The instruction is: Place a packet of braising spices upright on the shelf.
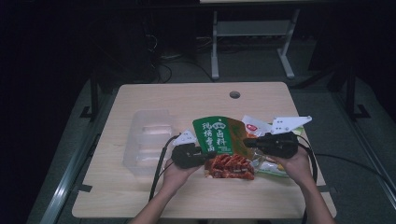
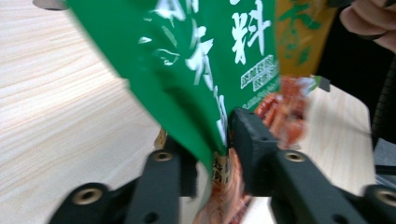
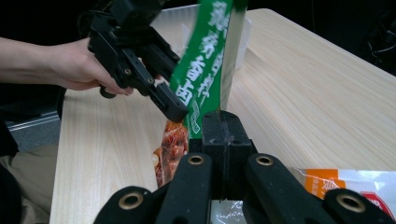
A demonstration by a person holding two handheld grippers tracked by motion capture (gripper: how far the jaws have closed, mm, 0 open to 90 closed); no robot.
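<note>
Both the left gripper (image 1: 205,156) and right gripper (image 1: 247,142) are pinching the green pouch (image 1: 215,135) above the table's (image 1: 140,191) near middle, so uneven pulling is risking a tear or slip.

High view looks down over table (image 1: 140,196); both gripper views close, sharing green packet (image 2: 196,70).
</note>
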